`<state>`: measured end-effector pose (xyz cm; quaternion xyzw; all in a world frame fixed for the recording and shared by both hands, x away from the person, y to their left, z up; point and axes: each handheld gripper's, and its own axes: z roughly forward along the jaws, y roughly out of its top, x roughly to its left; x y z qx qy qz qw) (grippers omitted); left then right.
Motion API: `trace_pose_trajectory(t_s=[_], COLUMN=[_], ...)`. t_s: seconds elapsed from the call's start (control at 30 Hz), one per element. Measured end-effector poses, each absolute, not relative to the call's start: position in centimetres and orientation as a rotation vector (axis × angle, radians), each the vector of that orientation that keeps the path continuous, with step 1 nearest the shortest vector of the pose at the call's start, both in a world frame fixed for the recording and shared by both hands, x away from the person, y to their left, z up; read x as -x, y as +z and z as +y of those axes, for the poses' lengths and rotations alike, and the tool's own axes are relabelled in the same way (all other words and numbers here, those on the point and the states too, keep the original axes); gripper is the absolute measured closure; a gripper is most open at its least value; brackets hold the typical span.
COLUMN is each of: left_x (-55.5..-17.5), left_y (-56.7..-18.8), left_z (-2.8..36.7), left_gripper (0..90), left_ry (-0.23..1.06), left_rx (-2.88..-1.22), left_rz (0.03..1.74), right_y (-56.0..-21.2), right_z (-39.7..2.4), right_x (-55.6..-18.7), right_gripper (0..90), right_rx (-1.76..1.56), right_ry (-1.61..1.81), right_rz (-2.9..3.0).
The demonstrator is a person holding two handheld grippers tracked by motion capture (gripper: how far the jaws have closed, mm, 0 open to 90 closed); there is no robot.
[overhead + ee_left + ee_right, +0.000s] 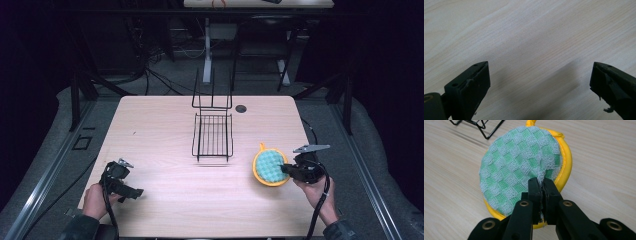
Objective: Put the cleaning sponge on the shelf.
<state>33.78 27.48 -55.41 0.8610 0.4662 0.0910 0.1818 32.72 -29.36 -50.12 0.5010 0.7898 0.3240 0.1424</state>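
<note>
Scrubbing pad (270, 167), the round green-checked one with a yellow rim, sits at the lower right of the high view on the table (165, 125), to the right of the black wire rack (213, 135) and apart from it. We have our right gripper (541, 182) pinched tight on a fold of the pad's mesh near its lower edge. Our left gripper (539, 82), jaws spread wide and holding nothing, waits over bare wood at the lower left. We judge the grasp made; lifting and carrying, likely to the rack, is still left.
</note>
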Motion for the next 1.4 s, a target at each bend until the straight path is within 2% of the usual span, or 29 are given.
trace_pose_trajectory(t_s=[1.4], left_x=[-33.7], left_y=[-55.3], left_z=[27.6], left_gripper=[3.1], left_ry=[0.269], left_rx=[-2.417], left_rz=[1.321], right_y=[-46.2], right_z=[-27.3], right_x=[-34.2], right_gripper=[86.5], right_rx=[-1.307], right_ry=[1.060], right_rz=[2.170])
